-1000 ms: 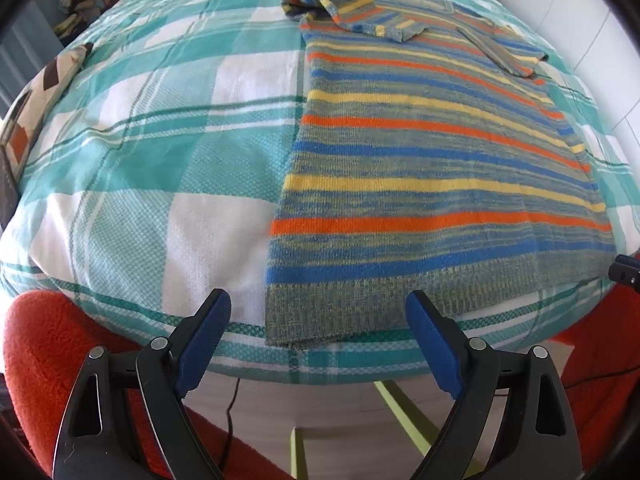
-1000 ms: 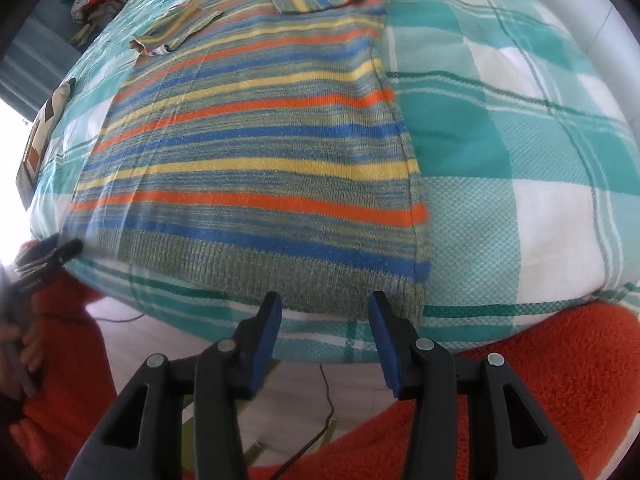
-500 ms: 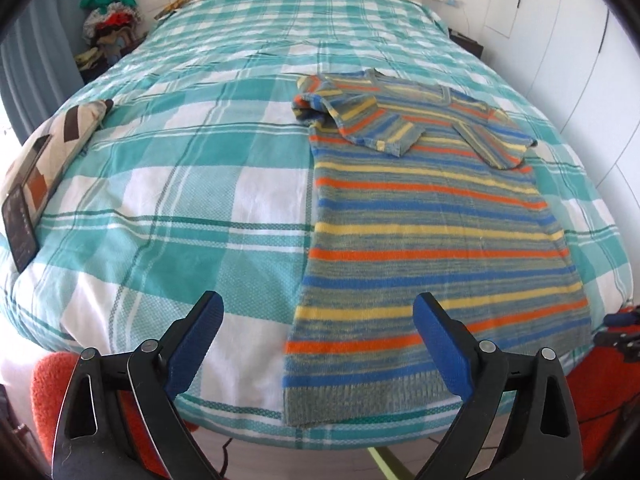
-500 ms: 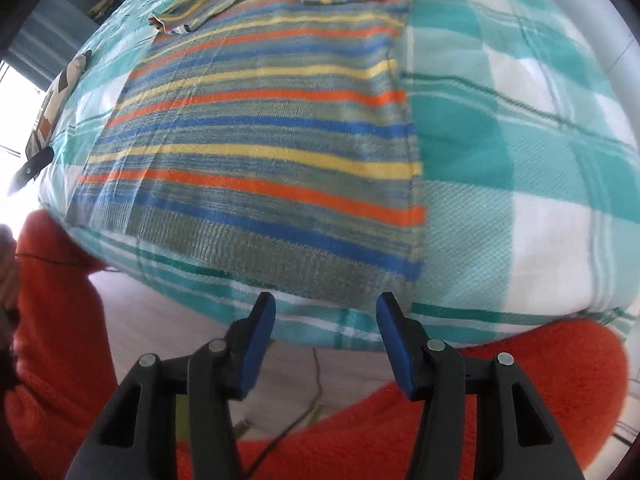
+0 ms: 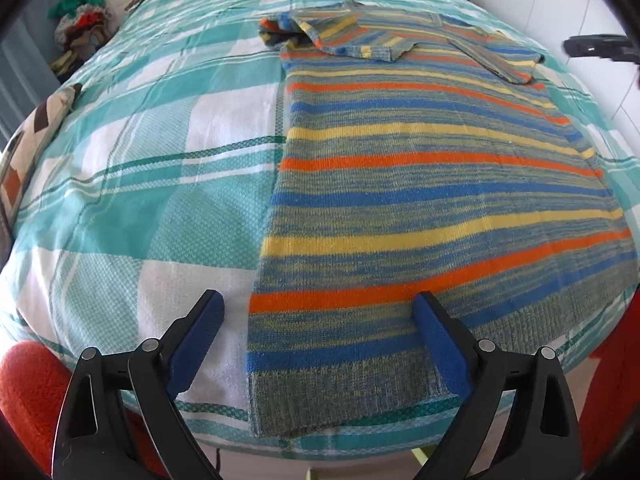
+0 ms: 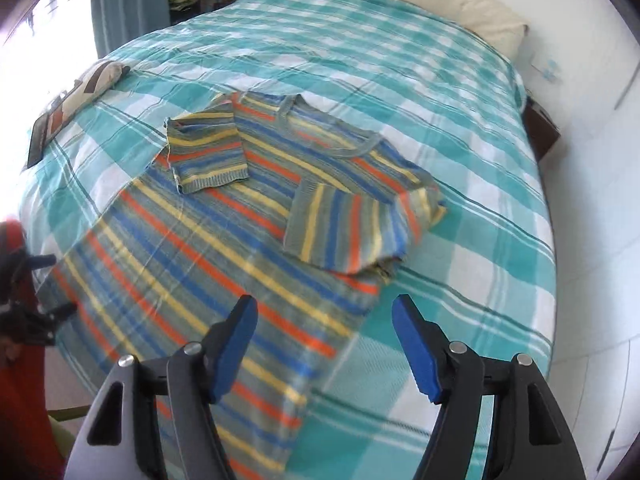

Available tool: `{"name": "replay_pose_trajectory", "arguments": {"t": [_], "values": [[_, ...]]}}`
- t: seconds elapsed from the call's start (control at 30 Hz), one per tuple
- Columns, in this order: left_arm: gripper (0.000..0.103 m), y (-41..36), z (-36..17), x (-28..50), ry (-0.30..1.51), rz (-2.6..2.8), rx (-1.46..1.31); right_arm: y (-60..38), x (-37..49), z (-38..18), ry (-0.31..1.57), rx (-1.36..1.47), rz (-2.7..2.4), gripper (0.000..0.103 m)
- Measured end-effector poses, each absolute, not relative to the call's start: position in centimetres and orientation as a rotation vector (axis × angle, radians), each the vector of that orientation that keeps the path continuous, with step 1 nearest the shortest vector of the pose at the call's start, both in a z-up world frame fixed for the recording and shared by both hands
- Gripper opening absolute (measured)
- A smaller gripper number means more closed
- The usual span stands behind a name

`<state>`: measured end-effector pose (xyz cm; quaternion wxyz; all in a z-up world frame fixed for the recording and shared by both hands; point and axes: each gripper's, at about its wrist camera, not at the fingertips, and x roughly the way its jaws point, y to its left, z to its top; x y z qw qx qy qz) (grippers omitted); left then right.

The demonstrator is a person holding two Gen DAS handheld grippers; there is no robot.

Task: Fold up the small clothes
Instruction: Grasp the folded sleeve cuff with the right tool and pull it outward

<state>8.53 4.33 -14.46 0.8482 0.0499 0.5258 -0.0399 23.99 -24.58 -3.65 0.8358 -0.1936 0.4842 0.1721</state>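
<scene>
Both the left gripper point(image 5: 318, 342) and right gripper point(image 6: 325, 350) have open fingers holding nothing, and a grab at the sweater point(image 5: 420, 216) lying flat on the bed point(image 5: 160, 160) might pinch the blanket too.

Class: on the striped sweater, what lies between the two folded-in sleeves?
Right wrist view: between the left sleeve and right sleeve only the sweater chest shows, bare.

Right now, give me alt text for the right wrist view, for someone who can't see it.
A striped knit sweater lies flat on a teal and white checked bedspread, both short sleeves folded in over its chest. The open right gripper, blue-padded, hovers above the sweater's right edge, holding nothing. A cream pillow sits at the far end.
</scene>
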Motion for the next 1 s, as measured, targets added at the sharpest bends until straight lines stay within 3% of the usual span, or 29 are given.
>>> {"name": "replay_pose_trajectory", "arguments": {"t": [0.17,0.2,0.23,0.27,0.37,0.57,0.7,1.0], "values": [[0.099,4.3,-14.6,8.8,1.111,-0.081,0.108,-19.3,29.8,-12.7,1.061,-0.481,0.406,0.065],[0.099,4.3,-14.6,8.8,1.113,-0.081,0.109,-18.9,30.7,-14.3,1.082,-0.503,0.389,0.055],[0.099,4.4,-14.6,8.8,1.114,-0.081,0.108,-19.1,31.5,-15.5,1.12,-0.484,0.378,0.019],[0.099,4.4,-14.5,8.8,1.114,-0.082,0.106,-20.1,32.1,-15.6,1.146,-0.426,0.366,0.004],[0.099,4.6,-14.6,8.7,1.113,-0.085,0.103,-25.3,32.3,-11.2,1.043,-0.255,0.252,0.003],[0.099,4.5,-14.7,8.8,1.114,-0.075,0.093,-44.6,29.6,-3.9,0.899,0.014,-0.161,0.003],[0.1,4.3,-14.8,8.8,1.113,-0.061,0.097,-52.2,27.7,-5.8,0.956,0.191,-0.274,0.003],[0.1,4.3,-14.8,8.6,1.108,-0.055,0.107,-56.0,25.2,-12.3,1.05,0.442,-0.396,0.002]]}}
